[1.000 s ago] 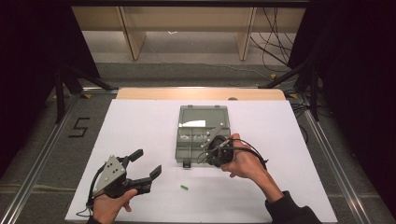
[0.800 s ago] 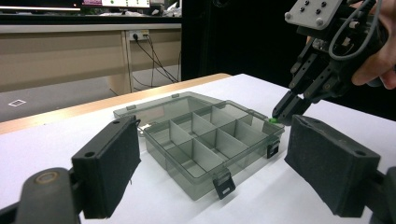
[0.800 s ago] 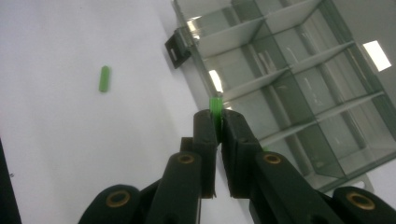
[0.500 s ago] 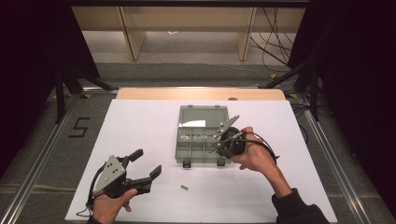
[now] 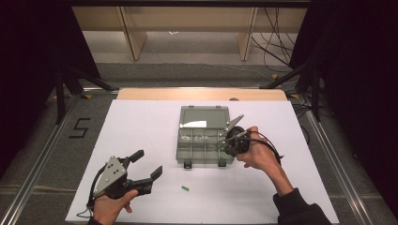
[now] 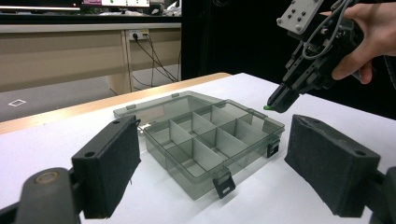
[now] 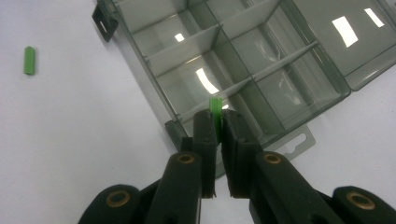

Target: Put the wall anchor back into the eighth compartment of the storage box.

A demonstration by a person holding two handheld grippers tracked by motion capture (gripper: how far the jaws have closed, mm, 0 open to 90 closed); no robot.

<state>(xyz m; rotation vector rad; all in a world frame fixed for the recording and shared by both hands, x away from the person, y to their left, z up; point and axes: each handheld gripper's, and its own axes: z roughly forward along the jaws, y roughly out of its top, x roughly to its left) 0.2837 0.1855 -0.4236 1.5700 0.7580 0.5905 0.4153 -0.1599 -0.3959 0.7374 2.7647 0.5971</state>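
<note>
The right gripper (image 7: 218, 125), clamped on a green peg (image 7: 215, 108), should centre over one compartment of the organiser box (image 5: 202, 148) before releasing, while the left gripper (image 5: 149, 164) waits open.

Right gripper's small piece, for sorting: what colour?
Green piece, clearest in the right gripper view.

You have open white table (image 5: 141, 126) all along the left and front of the compartment box (image 5: 204, 145), with nothing between your left gripper (image 5: 145, 165) and it. A loose green piece (image 5: 185, 188) lies in front of the box. The flat-open lid (image 5: 205, 115) blocks the far side, and your right gripper (image 5: 224, 143) hangs over the box's right edge.
</note>
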